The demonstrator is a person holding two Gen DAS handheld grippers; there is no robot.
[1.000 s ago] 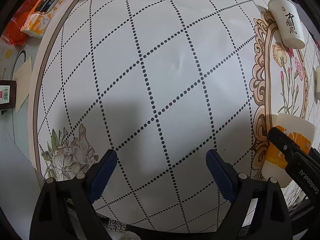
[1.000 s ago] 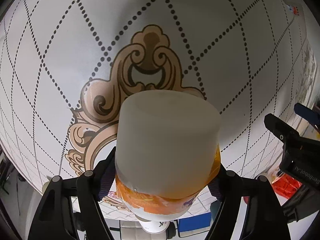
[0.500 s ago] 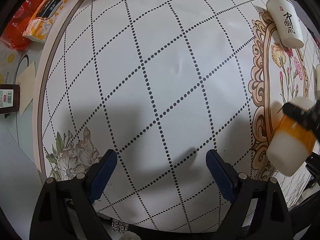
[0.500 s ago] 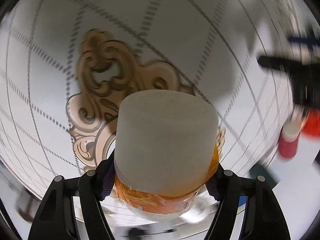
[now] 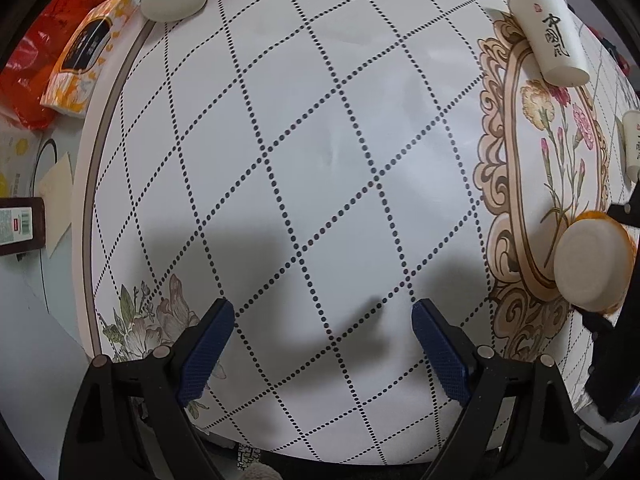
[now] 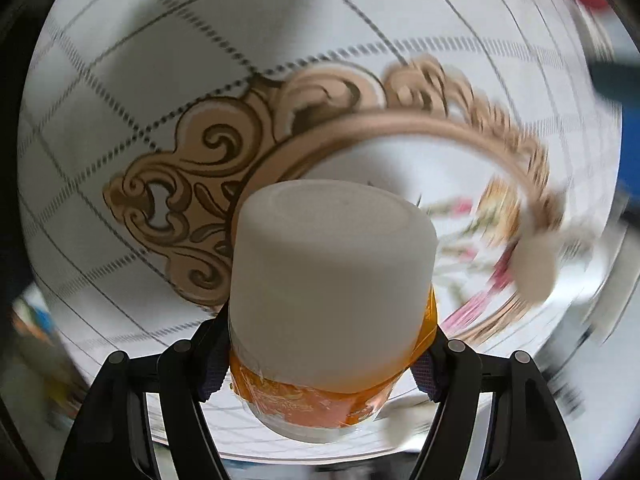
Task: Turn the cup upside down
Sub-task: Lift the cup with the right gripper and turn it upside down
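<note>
Orange-banded cup (image 6: pixel 332 280) clamped between right gripper (image 6: pixel 320 364) fingers; base facing outward.

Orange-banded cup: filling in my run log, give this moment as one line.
phase: mid-flip | right gripper: shut on orange-banded cup, base toward camera | left gripper: open, holding nothing | tablecloth: below

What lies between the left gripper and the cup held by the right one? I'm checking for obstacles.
In the left wrist view, only patterned tablecloth separates the open left gripper from the orange-banded cup; nothing stands there.
</note>
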